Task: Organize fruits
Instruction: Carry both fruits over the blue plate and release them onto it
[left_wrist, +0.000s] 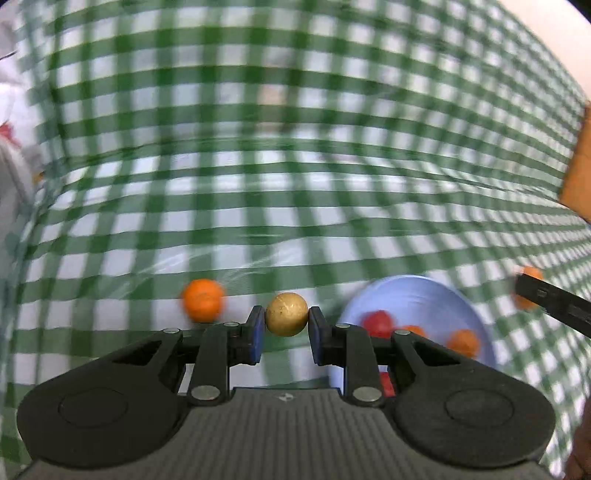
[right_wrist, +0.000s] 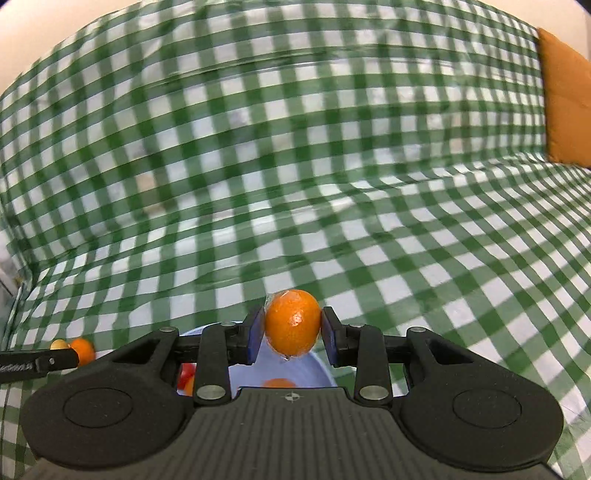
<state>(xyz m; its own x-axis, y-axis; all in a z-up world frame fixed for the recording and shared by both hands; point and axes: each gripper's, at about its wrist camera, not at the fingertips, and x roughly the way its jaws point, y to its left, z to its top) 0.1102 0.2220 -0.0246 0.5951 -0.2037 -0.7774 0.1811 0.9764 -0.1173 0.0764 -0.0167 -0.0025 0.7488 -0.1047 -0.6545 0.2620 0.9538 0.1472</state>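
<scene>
My left gripper (left_wrist: 287, 320) is shut on a round golden-brown fruit (left_wrist: 286, 314), held above the green checked cloth. A loose orange (left_wrist: 203, 300) lies on the cloth just left of it. A light blue bowl (left_wrist: 424, 295) to the right holds a red fruit (left_wrist: 377, 323) and small orange fruits (left_wrist: 463, 341). My right gripper (right_wrist: 292, 325) is shut on an orange (right_wrist: 292, 320) wrapped in clear film, above the bowl's rim (right_wrist: 321, 369). In the left wrist view the right gripper's finger (left_wrist: 554, 304) enters from the right with its orange (left_wrist: 530, 275) behind it.
The green and white checked cloth (right_wrist: 332, 184) covers the table and rises behind it. An orange-brown cushion or box (right_wrist: 565, 99) sits at the far right. In the right wrist view the left gripper's finger (right_wrist: 37, 363) shows at the left, with the loose orange (right_wrist: 83, 350) beside it.
</scene>
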